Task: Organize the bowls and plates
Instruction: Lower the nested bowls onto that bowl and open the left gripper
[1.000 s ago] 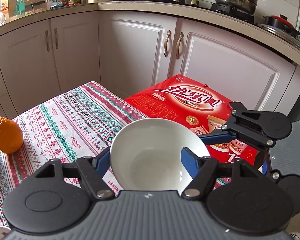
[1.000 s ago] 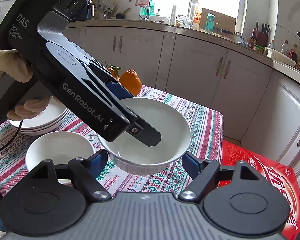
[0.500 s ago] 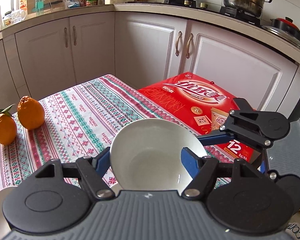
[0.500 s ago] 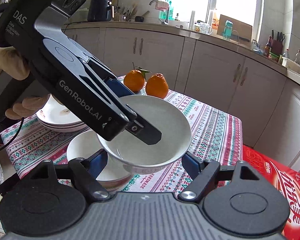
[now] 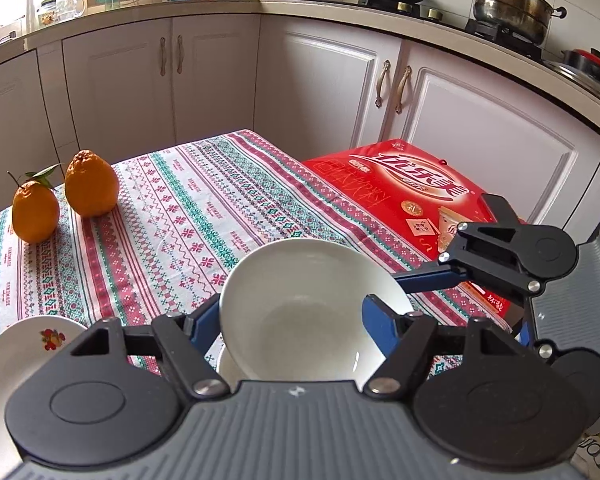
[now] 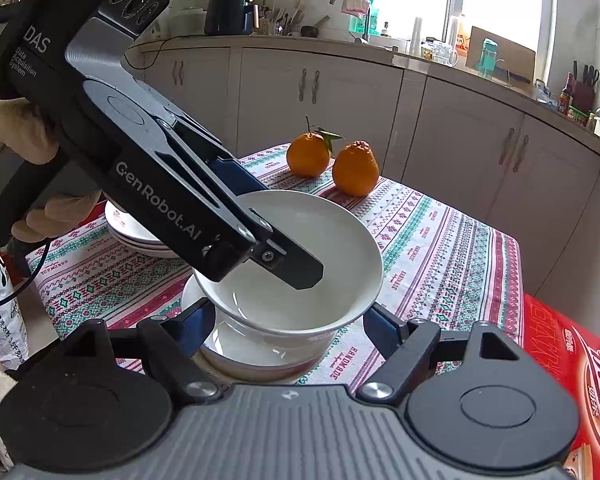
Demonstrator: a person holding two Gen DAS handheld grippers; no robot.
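A white bowl (image 5: 300, 320) (image 6: 320, 264) hangs just above a second white bowl (image 6: 260, 346) (image 5: 226, 364) on the patterned tablecloth. My left gripper (image 5: 296, 320) is shut on the upper bowl's rim, one finger inside and one outside; it also shows in the right wrist view (image 6: 260, 240). My right gripper (image 6: 288, 320) is open, its fingers either side of the bowls, not touching; its fingers (image 5: 428, 278) reach in from the right in the left wrist view. A stack of plates (image 6: 136, 236) (image 5: 24, 344) stands to the left.
Two oranges (image 5: 60, 200) (image 6: 332, 158) sit at the far side of the tablecloth (image 5: 204, 216). A red carton (image 5: 416, 200) (image 6: 572, 364) lies beyond the table's right edge. White kitchen cabinets (image 5: 324, 92) surround the table.
Both grippers have carried the held bowl leftward over the table and lowered it. It now hangs right over the second bowl. The plate stack and oranges have come into the left wrist view.
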